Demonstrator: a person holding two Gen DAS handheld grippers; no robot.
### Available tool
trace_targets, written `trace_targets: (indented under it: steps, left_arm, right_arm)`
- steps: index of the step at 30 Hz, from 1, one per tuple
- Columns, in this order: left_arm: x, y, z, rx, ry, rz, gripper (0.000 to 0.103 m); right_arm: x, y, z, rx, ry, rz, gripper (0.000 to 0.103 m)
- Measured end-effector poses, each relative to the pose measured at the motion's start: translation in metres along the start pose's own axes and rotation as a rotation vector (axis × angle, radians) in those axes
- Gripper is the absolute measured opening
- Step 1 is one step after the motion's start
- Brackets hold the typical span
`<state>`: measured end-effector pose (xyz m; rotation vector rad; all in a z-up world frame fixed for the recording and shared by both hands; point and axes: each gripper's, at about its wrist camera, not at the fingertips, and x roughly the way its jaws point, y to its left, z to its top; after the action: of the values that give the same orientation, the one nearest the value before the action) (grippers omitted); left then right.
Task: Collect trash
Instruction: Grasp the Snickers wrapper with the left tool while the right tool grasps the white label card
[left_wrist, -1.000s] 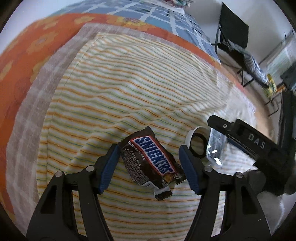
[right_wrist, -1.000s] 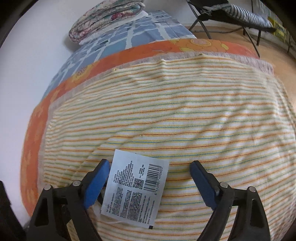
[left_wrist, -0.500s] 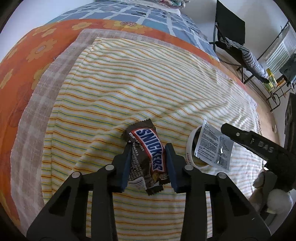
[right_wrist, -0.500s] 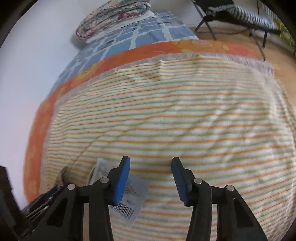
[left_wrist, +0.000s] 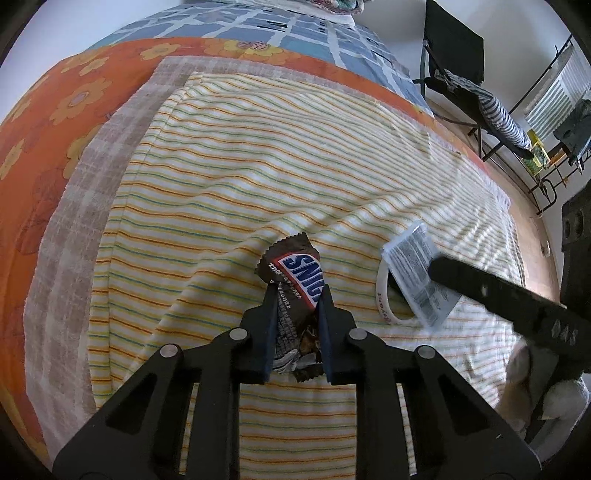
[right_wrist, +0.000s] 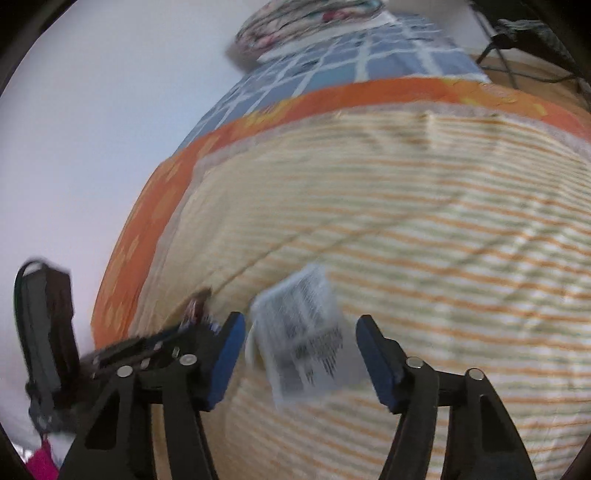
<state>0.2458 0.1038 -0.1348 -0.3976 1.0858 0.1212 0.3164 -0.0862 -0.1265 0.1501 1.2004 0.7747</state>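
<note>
A brown Snickers wrapper (left_wrist: 299, 273) lies on the striped blanket (left_wrist: 258, 166), crumpled between my left gripper's (left_wrist: 298, 291) blue pads. Those jaws are still closing and press on both its sides. To its right, a white printed packet (left_wrist: 413, 266) lies across a white ring (left_wrist: 384, 299), with one black finger (left_wrist: 498, 295) of my right gripper over it. In the blurred right wrist view the white printed packet (right_wrist: 303, 332) sits between my right gripper's (right_wrist: 300, 319) jaws. They are opening and do not touch it. The left gripper (right_wrist: 147, 343) shows at the lower left.
The blanket covers an orange floral sheet (left_wrist: 55, 110) and a blue checked sheet (left_wrist: 277, 26). A folded quilt (right_wrist: 306, 18) lies at the far end. Right of the bed are wooden floor, a black folding chair (left_wrist: 454, 62) with striped cloth and a metal rack (left_wrist: 554, 92).
My left jaws have closed from either side onto the Snickers wrapper. My right jaws narrowed, then widened again, the gripper rolled, and the white packet now lies between the jaws instead of by the left finger.
</note>
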Motion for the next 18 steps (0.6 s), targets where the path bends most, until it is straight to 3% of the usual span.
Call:
trace_targets:
  steps: [2, 7, 14, 16, 18]
  left_arm:
    - [-0.002, 0.003, -0.001, -0.001, -0.001, 0.0, 0.018]
    - [-0.004, 0.014, -0.002, -0.027, 0.006, -0.003, 0.018]
    - [-0.005, 0.017, -0.002, -0.028, 0.008, -0.004, 0.018]
    - [-0.005, 0.017, -0.003, -0.026, 0.008, -0.003, 0.018]
    - [-0.005, 0.017, -0.003, -0.023, 0.008, -0.003, 0.018]
  right_arm:
    - [0.0, 0.007, -0.007, -0.06, 0.034, -0.022, 0.065]
    - [0.007, 0.029, -0.015, -0.212, 0.052, -0.194, 0.069]
    - [0.02, 0.046, -0.011, -0.301, 0.049, -0.323, 0.068]
    - [0.025, 0.048, -0.009, -0.317, 0.059, -0.337, 0.066]
    - [0.027, 0.049, -0.007, -0.325, 0.061, -0.341, 0.058]
